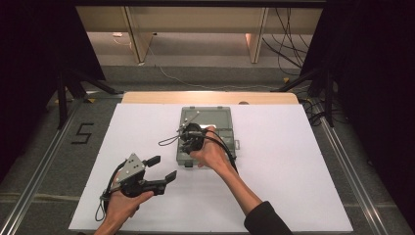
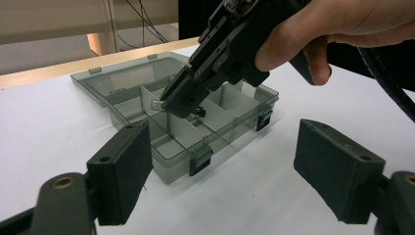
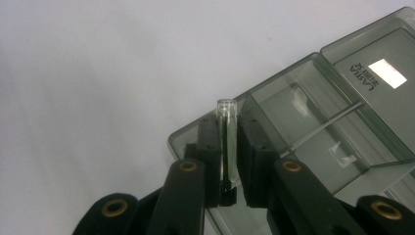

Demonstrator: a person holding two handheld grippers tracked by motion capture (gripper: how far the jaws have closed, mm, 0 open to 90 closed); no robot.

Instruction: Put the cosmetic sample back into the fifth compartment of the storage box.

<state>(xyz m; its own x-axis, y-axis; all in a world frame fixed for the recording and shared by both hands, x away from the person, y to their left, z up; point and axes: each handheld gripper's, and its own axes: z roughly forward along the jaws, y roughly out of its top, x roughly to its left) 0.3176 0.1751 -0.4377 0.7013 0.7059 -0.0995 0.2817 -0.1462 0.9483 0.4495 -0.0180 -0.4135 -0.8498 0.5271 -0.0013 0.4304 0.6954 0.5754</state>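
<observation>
1. Two grippers are recorded: the right gripper [image 1: 187,138] is held over the compartment box [image 1: 222,117], while the left gripper [image 1: 164,169] is rested on the white table sheet [image 1: 293,171], near the box's front-left corner but apart from it.
2. A small clear tube [image 3: 227,132] is gripped between the right gripper's jaws, which are clenched on it. The left gripper's jaws are spread wide, with nothing between them.
3. In the right gripper view, the tube's long axis is seen running along the jaws, its open rim projecting just past the tips.
4. In the left gripper view, the tube [image 2: 157,104] is seen just above a divider [image 2: 183,129] inside the box, lid laid back.
5. Which compartment lies directly below cannot be told.
6. It is judged that the coming move depends on lowering the tube clear of that divider; the right hand [image 1: 213,154] is nearer.
</observation>
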